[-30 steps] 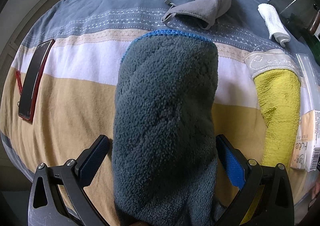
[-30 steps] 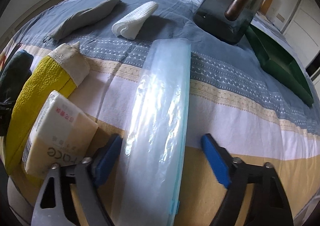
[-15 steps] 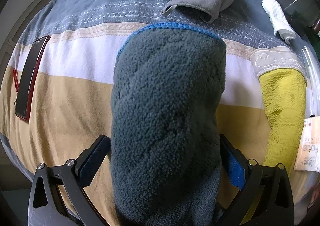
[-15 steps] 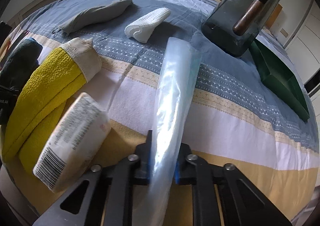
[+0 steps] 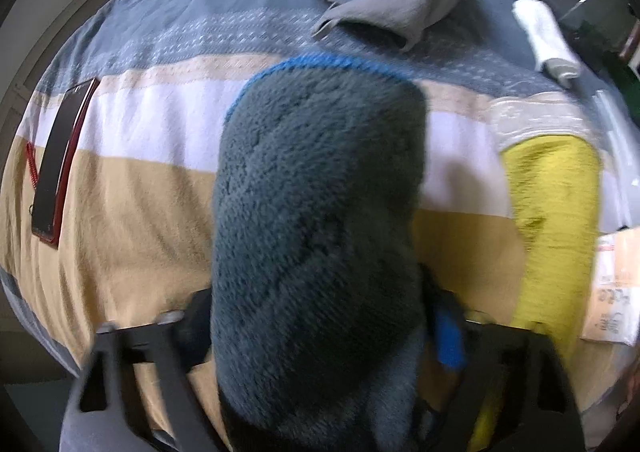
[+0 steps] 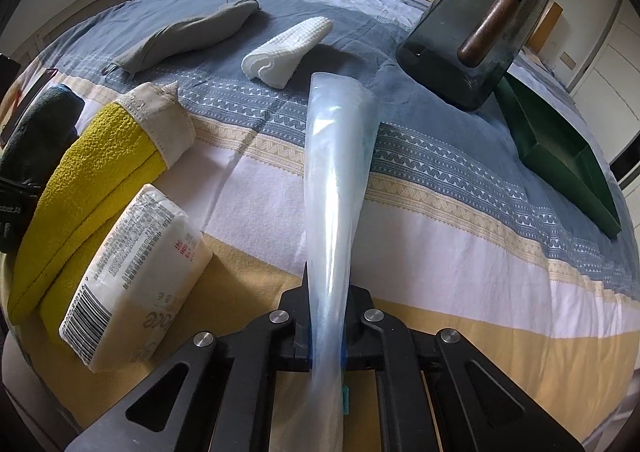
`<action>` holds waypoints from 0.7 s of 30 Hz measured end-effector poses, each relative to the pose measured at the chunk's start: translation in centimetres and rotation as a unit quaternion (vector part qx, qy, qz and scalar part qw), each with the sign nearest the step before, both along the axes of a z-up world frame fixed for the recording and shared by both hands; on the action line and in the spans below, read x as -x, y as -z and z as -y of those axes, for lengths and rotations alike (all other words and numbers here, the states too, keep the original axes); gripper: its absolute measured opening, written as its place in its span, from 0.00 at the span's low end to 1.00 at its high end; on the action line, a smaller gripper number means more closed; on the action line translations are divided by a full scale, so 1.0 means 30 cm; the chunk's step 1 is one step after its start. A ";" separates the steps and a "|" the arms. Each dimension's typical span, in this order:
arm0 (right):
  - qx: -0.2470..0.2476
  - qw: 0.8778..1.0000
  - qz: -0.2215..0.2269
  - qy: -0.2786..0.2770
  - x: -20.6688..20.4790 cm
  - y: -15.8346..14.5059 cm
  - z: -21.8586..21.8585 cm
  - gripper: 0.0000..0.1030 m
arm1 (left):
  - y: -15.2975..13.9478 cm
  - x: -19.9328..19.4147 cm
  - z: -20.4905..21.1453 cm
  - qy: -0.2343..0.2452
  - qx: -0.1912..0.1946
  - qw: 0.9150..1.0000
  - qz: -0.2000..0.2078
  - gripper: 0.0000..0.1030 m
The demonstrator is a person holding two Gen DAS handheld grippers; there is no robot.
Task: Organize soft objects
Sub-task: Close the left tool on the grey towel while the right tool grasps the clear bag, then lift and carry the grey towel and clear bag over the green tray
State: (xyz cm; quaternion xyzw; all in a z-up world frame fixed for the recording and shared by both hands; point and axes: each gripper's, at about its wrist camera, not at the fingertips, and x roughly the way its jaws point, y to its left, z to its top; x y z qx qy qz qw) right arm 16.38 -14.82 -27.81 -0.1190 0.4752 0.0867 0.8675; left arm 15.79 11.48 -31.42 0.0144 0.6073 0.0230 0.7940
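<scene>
Two fisheye views cover one striped bed.

Left wrist view: the left tool [image 5: 320,316] has its jaws closing around a rolled dark teal fleece towel [image 5: 320,236] with a blue stitched edge. The roll fills the gap between the jaws, and the blur there hides whether the pads already press on it. Taking this roll as the landmark: beyond its far end lies a grey fabric pouch [image 5: 400,7]; beyond and to the right, a rolled white cloth [image 5: 546,37]; just to the right, a folded yellow towel [image 5: 556,223] with a cream border; further right still, a pack of tissues [image 5: 614,292] at the frame edge. Well to the left, a phone in a red case [image 5: 60,159] rests on the bedspread [image 5: 152,187].

Right wrist view: the right tool [image 6: 326,326] is pressed together, pinching a long clear plastic bag [image 6: 334,179] that stretches away from it over the bedspread [image 6: 460,260]. Taking this bag as the landmark: just left of its near part sits the tissue pack [image 6: 136,280], leaning against the yellow towel [image 6: 84,187]; further left, the teal roll [image 6: 36,139]. Left of its far tip lies the white cloth [image 6: 286,51], beyond that the grey pouch [image 6: 188,37]. Right of the tip stands a smoky glass jar [image 6: 476,23] holding a brown cylinder, with a dark green tray [image 6: 560,159] to its right.
</scene>
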 end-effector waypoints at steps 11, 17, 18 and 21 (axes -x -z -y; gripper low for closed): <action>0.003 1.000 0.001 -0.013 0.002 -0.010 -0.005 0.03 | -0.022 0.011 0.030 0.002 0.009 1.000 0.030 0.22; 0.002 1.000 0.017 -0.010 0.015 -0.054 0.006 0.03 | -0.055 0.052 0.012 -0.012 0.018 0.999 0.048 0.22; 0.001 1.000 0.021 -0.008 0.018 -0.068 0.012 0.03 | -0.065 0.057 0.010 -0.015 0.018 0.998 0.051 0.22; -0.005 1.000 0.031 -0.002 0.027 -0.105 0.032 0.03 | -0.118 0.079 0.002 -0.026 0.016 0.997 0.072 0.22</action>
